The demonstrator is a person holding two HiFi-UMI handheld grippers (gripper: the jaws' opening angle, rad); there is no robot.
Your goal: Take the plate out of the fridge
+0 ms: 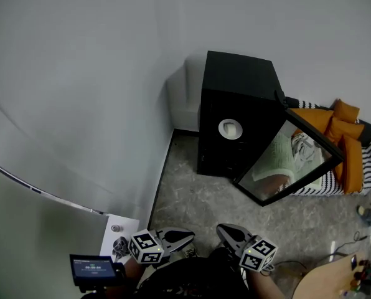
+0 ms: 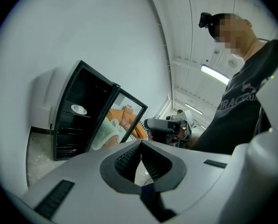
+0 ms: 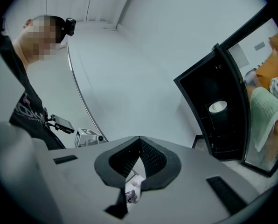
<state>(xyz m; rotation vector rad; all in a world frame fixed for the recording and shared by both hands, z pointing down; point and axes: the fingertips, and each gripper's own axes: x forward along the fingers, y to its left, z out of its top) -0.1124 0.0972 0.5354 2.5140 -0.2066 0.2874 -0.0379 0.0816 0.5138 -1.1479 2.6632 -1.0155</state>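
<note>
Both grippers are well apart from the fridge, low at the near side of the floor. The left gripper has its fingers closed tip to tip w/ nothing btw. them, and the right gripper is the same: fingers together, empty. The white plate sits inside the black fridge on an upper shelf, approx. mid-width and, I think, close to the shelf's front edge. The glass door stands open to the right. I judge the task is at the approach step, i.e. nothing is grasped yet.

What could go wrong from here, in my opinion:
- If I arrive at the plate w/ fingers closed, I will push it back on the shelf and not grip it. Fingers must open before.
- The door hangs at the right gripper's side. A wide swing could knock it, and it could fall half shut on the gripper.
- The inside is dark and the plate is small in all views, so its rim is hard to judge; a grip too shallow on a smooth rim may slip.
- The gap above the shelf looks low. If I lift or tilt too early, the plate could catch on the shelf above or on the fridge's frame and drop to the floor.
</note>
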